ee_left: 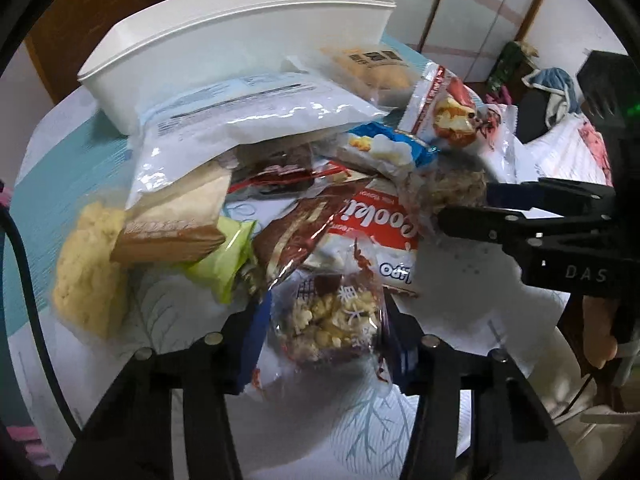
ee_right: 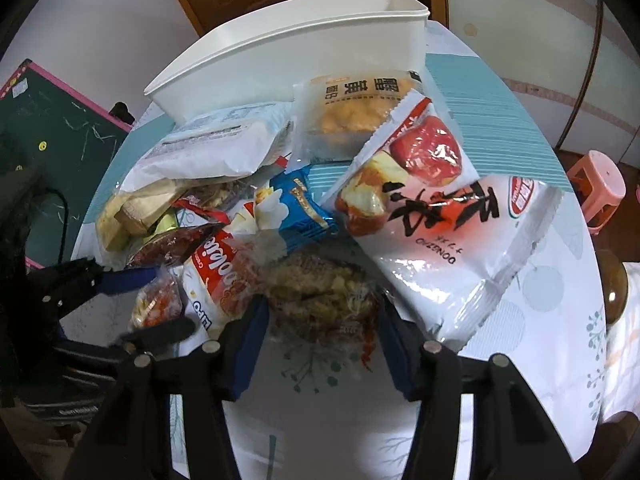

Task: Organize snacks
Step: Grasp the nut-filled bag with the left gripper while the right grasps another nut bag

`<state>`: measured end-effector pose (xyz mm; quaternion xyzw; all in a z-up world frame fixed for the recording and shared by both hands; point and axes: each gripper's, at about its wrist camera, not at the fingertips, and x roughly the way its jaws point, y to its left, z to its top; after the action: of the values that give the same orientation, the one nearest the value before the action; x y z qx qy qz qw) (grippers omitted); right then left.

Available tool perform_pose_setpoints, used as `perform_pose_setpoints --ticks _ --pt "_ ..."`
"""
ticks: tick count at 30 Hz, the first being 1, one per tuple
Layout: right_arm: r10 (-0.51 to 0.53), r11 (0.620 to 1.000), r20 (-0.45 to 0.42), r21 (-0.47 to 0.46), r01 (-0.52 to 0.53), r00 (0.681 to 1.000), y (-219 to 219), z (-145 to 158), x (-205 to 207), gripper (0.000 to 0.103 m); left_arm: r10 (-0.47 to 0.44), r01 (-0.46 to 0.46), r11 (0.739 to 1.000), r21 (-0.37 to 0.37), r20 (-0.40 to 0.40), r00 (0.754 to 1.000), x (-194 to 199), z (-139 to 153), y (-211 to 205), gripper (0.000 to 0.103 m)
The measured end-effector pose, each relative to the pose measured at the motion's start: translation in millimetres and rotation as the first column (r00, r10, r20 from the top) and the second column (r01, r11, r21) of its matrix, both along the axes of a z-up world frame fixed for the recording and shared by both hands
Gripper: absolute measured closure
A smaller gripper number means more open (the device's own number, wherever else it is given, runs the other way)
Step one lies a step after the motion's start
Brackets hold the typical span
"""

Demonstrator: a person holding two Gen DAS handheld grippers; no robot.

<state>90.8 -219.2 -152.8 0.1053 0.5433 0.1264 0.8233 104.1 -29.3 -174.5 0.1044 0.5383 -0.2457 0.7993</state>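
Right now each tool has a small clear packet between its blue pads: your left tool (ee_left: 324, 340) is clamped on a clear nut-snack packet (ee_left: 332, 320) at the near edge of the heap, and your right tool (ee_right: 320, 344) sits around a clear bag of shredded snack (ee_right: 320, 292), its pads at the bag's sides; whether they truly press, you cannot tell from either view. Squeeze only as far as the film needs, since both packets look crinkly and their contents brittle, I judge. Lift straight up before you travel, because the red-and-white cookie bag (ee_left: 380, 232) lies just beside both packets and partly under the neighbours, and a sideways drag would likely pull it along. Further out, the brown wafer pack (ee_left: 172, 224), the green packet (ee_left: 224, 260) and the blue packet (ee_right: 304, 208) are stacked loosely, with the large white bag with red lettering (ee_right: 448, 232) leaning over the right side of the pile. Beyond the heap, the white bin (ee_left: 224, 36) stands at the far side of the surface (ee_right: 500, 120), touching the rearmost packets; carry each packet over the pile and lower it inside rather than dropping it from the rim.
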Motion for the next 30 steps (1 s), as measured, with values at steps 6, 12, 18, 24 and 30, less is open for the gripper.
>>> perform_pose_setpoints --ticks 6,12,18,24,30 --pt "-0.007 1.000 0.047 -0.009 0.008 0.999 0 16 -12 0.051 0.049 -0.050 0.999 0.018 0.010 0.999 -18 8 13 0.057" --pt "0.020 1.000 0.129 -0.015 -0.018 0.991 6 49 -33 0.051 0.066 -0.063 0.997 -0.038 0.072 0.995 -35 49 23 0.057" --pt "0.049 0.999 0.207 -0.020 -0.046 0.977 21 82 -45 0.051 0.090 -0.077 0.994 -0.083 0.163 0.983 -35 106 34 0.057" --pt "0.073 0.997 0.261 -0.020 -0.070 0.963 34 117 -46 0.051 0.132 -0.110 0.988 -0.112 0.206 0.970 -33 154 47 0.056" --pt "0.059 0.998 0.370 -0.016 -0.057 0.927 28 179 -36 0.051 0.197 -0.175 0.980 -0.097 0.304 0.932 -10 213 54 0.056"
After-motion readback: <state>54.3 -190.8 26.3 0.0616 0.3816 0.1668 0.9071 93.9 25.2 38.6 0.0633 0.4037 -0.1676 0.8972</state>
